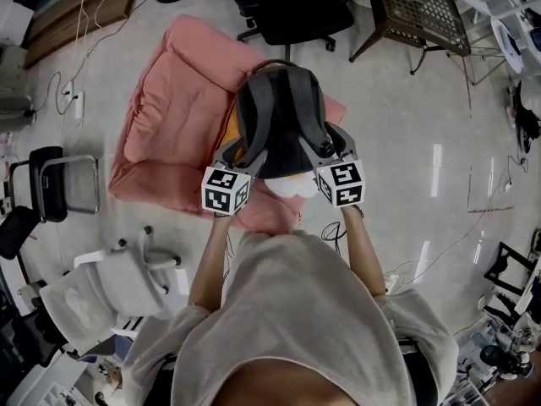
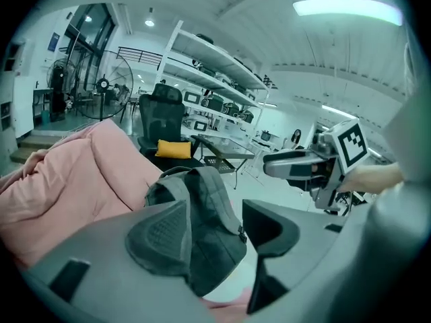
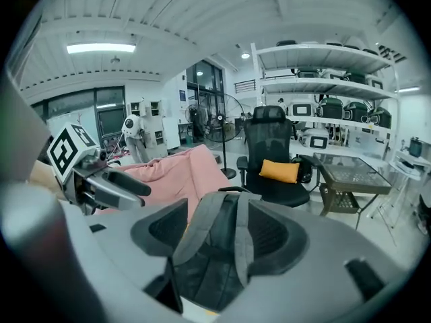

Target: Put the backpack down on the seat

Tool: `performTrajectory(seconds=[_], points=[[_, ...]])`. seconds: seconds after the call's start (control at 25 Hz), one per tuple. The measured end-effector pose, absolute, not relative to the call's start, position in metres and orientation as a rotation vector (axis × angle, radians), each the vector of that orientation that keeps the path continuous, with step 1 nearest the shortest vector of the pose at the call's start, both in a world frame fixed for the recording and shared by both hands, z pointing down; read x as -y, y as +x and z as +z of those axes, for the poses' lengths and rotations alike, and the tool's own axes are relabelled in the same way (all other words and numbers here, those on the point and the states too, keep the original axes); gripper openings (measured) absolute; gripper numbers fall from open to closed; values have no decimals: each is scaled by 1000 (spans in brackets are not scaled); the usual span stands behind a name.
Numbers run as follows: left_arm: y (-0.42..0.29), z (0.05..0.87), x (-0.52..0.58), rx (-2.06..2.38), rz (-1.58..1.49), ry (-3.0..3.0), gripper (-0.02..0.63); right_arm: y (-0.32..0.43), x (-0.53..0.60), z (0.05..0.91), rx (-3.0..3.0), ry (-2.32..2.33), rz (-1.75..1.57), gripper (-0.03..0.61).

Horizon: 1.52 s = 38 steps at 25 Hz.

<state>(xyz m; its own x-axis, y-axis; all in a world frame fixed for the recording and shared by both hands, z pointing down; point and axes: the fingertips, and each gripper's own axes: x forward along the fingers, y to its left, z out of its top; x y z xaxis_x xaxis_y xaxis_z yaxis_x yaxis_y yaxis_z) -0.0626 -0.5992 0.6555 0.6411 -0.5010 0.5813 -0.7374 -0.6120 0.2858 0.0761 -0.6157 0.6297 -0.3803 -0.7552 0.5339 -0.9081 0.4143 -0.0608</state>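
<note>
Pale workshop floor (image 1: 406, 142) surrounds the pink seat (image 1: 169, 117), which spreads toward 10 o'clock. The backpack (image 1: 279, 112) stands upright on its 3 o'clock edge, apparently set down already. At 6 o'clock the left gripper (image 1: 235, 153) and right gripper (image 1: 334, 142) flank its shoulder straps, jaws wide, clamping nothing.
</note>
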Motion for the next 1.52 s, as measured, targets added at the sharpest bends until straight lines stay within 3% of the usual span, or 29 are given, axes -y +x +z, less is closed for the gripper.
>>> performTrajectory(seconds=[0.28,1.0,1.52], points=[[-59,625,588,1016,563,2417,249,85,597,611,2270,1445,444,238],[-44,524,605,1182,422,2589,53,117,601,522,2358,1575,231,14],[-32,487,609,1202,334,2655,26,119,600,488,2409,1559,134,-2]])
